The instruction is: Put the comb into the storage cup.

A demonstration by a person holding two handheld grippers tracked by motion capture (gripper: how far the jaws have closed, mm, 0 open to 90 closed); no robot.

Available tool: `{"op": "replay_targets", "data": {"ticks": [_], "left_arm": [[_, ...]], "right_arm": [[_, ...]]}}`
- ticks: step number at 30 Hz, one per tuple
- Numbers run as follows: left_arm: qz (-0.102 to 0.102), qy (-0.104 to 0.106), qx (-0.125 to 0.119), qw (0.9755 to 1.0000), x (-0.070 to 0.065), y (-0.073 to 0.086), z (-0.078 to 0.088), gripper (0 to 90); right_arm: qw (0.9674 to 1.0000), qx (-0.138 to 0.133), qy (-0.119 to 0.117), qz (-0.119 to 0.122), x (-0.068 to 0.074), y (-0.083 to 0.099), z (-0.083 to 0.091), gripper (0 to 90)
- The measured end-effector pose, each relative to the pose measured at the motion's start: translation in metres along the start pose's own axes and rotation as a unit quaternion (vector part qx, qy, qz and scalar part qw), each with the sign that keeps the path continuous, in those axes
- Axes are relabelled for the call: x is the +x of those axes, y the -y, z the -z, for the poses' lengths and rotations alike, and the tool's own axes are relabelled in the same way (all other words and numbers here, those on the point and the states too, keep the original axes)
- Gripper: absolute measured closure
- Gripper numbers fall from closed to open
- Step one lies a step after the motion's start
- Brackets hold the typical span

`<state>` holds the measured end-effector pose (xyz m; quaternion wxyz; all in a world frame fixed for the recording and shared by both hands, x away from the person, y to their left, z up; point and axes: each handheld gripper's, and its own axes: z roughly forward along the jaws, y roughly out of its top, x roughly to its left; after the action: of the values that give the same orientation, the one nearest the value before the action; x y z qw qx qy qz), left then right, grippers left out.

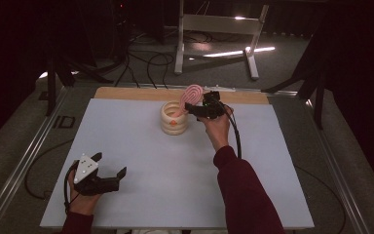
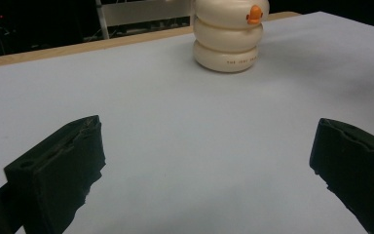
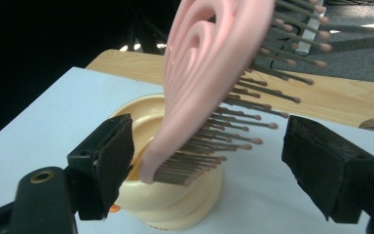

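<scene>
A cream ringed cup (image 1: 174, 119) with an orange spot stands at the far middle of the white table top (image 1: 175, 175). A pink hairbrush (image 1: 193, 93) leans in it, handle down, head up to the right. My right gripper (image 1: 191, 108) is open beside the cup's rim. In the right gripper view the hairbrush (image 3: 204, 63) and its bristles lie between the spread jaws of the right gripper (image 3: 207, 146), above the cup (image 3: 175, 200). My left gripper (image 1: 111, 164) rests open at the near left, with nothing in it. The left gripper (image 2: 207, 146) faces the cup (image 2: 229, 39).
A strip of bare wood (image 1: 126, 93) runs along the table's far edge. Behind it on the floor stand a white metal frame (image 1: 219, 29) and loose cables (image 1: 146, 61). Metal rails (image 1: 34, 141) border the table's sides.
</scene>
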<state>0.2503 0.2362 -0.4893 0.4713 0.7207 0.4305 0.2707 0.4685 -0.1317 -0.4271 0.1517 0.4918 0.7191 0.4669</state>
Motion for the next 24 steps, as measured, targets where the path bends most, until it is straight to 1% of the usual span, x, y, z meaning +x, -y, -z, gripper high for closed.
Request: {"op": "replay_targets", "data": {"ticks": [3, 14, 24], "left_arm": [[0.000, 0.000, 0.000, 1.0000, 0.000, 0.000, 0.000, 0.3], [0.000, 0.000, 0.000, 1.0000, 0.000, 0.000, 0.000, 0.2], [0.000, 0.001, 0.002, 1.0000, -0.001, 0.000, -0.001, 0.2]], "right_arm": [[1.0000, 0.005, 0.001, 0.002, -0.001, 0.001, 0.001, 17.4], [0.9999, 0.009, 0.006, 0.012, -0.004, 0.003, 0.005, 13.5], [0.9994, 0.012, 0.010, 0.032, -0.006, 0.004, 0.012, 10.1]]}}
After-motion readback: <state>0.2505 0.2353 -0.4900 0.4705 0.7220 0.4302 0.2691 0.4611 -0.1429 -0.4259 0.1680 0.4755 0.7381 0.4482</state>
